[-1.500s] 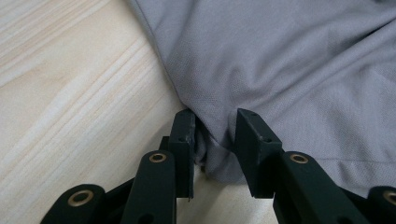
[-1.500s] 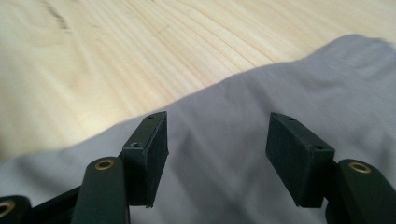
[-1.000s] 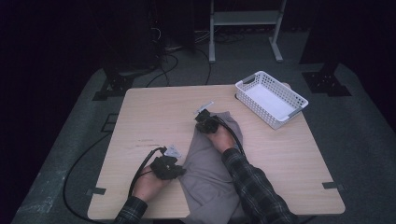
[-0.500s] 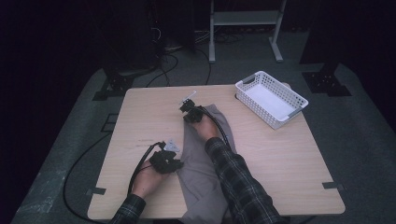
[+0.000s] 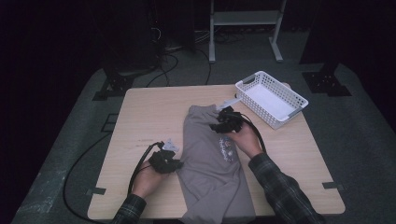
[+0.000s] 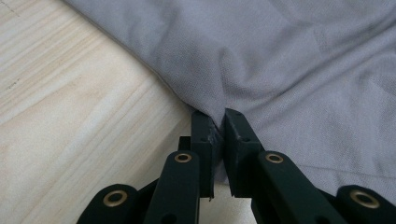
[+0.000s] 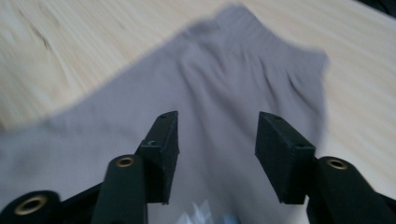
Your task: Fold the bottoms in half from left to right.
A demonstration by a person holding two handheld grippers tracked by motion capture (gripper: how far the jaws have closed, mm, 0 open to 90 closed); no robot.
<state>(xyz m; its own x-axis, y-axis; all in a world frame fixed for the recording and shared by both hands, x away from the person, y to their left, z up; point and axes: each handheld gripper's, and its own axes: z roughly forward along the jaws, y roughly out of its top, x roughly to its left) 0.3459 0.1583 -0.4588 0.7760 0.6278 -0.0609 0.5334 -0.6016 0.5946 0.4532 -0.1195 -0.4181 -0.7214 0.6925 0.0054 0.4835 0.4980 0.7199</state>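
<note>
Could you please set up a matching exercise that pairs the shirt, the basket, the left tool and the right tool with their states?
Things:
1. shirt
2. basket
3. left tool
4. right tool

States:
A. white, at the table's far right corner
B. jaws apart above the cloth, just opened, nothing between them
C. grey, lying folded lengthwise on the table
D. shut on the shirt's edge

Pairs: 1-C, 2-A, 3-D, 4-B

A pale wooden table [image 5: 140, 121] stands on grey carpet [image 5: 359, 121] in a dark room.
</note>
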